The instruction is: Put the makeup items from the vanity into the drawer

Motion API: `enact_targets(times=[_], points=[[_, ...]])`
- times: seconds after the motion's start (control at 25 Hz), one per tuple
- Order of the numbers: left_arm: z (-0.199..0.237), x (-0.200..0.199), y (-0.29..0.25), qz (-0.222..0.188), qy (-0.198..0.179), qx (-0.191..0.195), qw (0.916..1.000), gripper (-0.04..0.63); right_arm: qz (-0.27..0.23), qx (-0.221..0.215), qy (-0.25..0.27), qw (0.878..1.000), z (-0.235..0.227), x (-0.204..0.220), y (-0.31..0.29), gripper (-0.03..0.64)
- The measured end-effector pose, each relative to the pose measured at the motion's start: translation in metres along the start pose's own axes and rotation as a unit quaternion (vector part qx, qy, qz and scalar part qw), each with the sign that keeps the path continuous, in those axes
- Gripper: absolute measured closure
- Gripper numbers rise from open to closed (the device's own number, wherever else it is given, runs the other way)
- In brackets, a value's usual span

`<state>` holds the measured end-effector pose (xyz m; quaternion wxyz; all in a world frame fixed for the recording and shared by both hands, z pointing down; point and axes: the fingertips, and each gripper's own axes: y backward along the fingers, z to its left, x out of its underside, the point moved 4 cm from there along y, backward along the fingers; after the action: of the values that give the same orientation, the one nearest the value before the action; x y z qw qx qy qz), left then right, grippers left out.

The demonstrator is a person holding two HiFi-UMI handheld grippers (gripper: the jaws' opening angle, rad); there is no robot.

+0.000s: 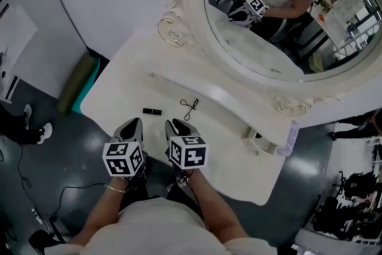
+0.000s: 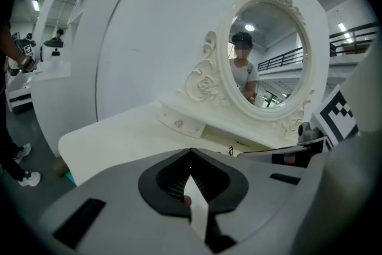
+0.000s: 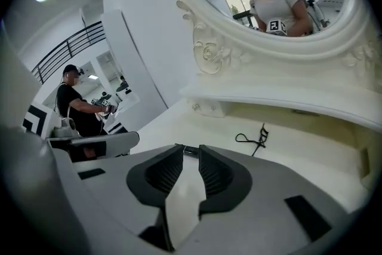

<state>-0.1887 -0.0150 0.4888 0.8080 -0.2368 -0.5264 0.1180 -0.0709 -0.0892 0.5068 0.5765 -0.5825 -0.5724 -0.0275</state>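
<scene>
The left gripper (image 2: 191, 151) has its jaws pressed together to a point, with nothing caught between them. The right gripper (image 3: 191, 149) stands a narrow slit apart, and only bare tabletop shows through the gap; it has hold of nothing. Both hang side by side over the near edge of the vanity (image 1: 119, 92), close together and pointing down and towards the mirror (image 1: 192, 9), each with its marker cube facing up. Just beyond the right gripper's tips lies a small black tube (image 1: 152, 111), flat on the white top and touched by neither gripper. A little further in, towards the raised shelf, is a black eyelash curler (image 1: 191, 106), lying apart from the tube and also untouched. Under the shelf at the left there is a shut little drawer (image 2: 179, 123) with a round knob. At the right end something box-like sticks out from the shelf, which may be another drawer pulled open, though I cannot tell. The oval glass reflects the person holding the two grippers.
</scene>
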Motion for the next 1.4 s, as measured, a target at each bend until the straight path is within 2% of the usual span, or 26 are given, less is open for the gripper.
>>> enact_targets(times=[0.24,0.52,0.88,1.24,1.4], points=[[0.030,0.007,0.001,0.003,0.028,-0.033,0.9991,0.592,0.045,-0.030,0.037,0.998,0.010,0.004,-0.038,0.514],[0.054,0.019,-0.004,0.012,0.059,-0.055,0.9967,0.592,0.084,-0.042,0.073,0.993,0.004,0.010,-0.070,0.457],[0.071,0.034,-0.019,0.026,0.093,-0.064,0.9932,0.592,0.130,-0.054,0.140,0.980,0.001,0.013,-0.095,0.426],[0.082,0.034,-0.031,0.026,0.106,-0.066,0.9918,0.592,0.150,-0.069,0.182,0.969,0.006,0.013,-0.111,0.423],[0.084,0.035,-0.032,0.027,0.109,-0.067,0.9914,0.592,0.155,-0.065,0.181,0.969,0.006,0.017,-0.112,0.425]])
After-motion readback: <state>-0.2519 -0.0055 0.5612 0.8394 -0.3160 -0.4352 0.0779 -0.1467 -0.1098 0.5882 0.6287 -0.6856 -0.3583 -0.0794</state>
